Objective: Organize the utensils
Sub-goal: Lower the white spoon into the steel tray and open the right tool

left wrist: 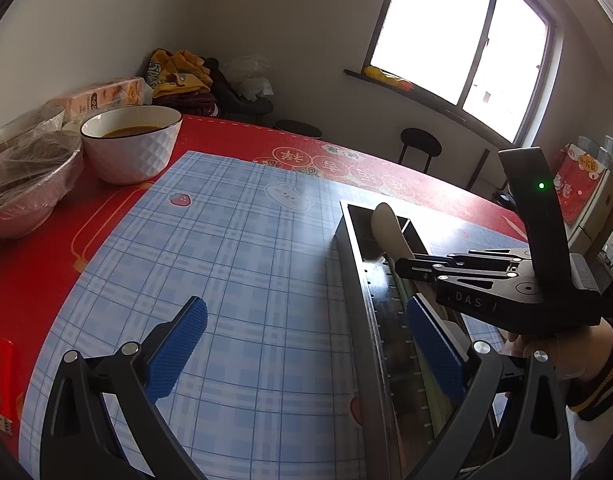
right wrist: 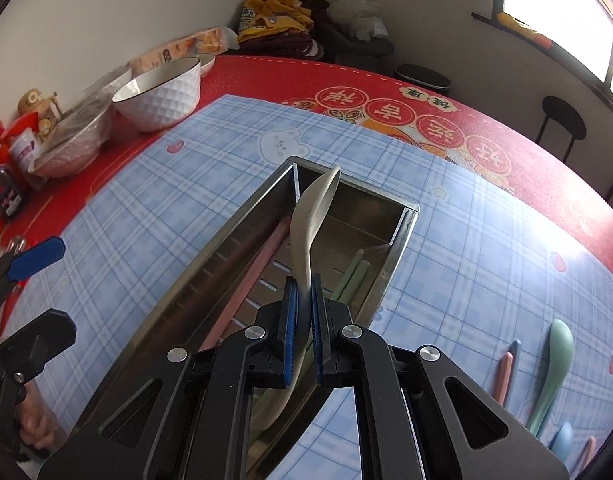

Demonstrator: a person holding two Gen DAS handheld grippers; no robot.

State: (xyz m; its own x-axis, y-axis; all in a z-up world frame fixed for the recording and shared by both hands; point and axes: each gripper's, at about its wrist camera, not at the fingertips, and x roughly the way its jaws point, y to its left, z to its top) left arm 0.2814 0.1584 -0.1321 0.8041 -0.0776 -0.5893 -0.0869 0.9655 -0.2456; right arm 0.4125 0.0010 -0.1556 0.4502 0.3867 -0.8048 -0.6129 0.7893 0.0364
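My right fingers (right wrist: 304, 300) clamp a white spoon (right wrist: 312, 216) over the steel tray (right wrist: 226, 240); my left fingers (left wrist: 306, 344) gape beside it. Blue checked mat (left wrist: 234, 240) covers the red counter (left wrist: 226, 132), bowls (left wrist: 132, 142) beyond. Only the right view shows loose spoons (right wrist: 554, 372) right of my fingers.

The tray (right wrist: 210, 264) lies on the desk (right wrist: 486, 240) under the right tool (right wrist: 303, 312). The spoon (right wrist: 312, 216) in that tool reaches ahead over the tray. Loose utensils (right wrist: 550, 368) lie to its right, bowls (right wrist: 162, 92) far ahead-left.
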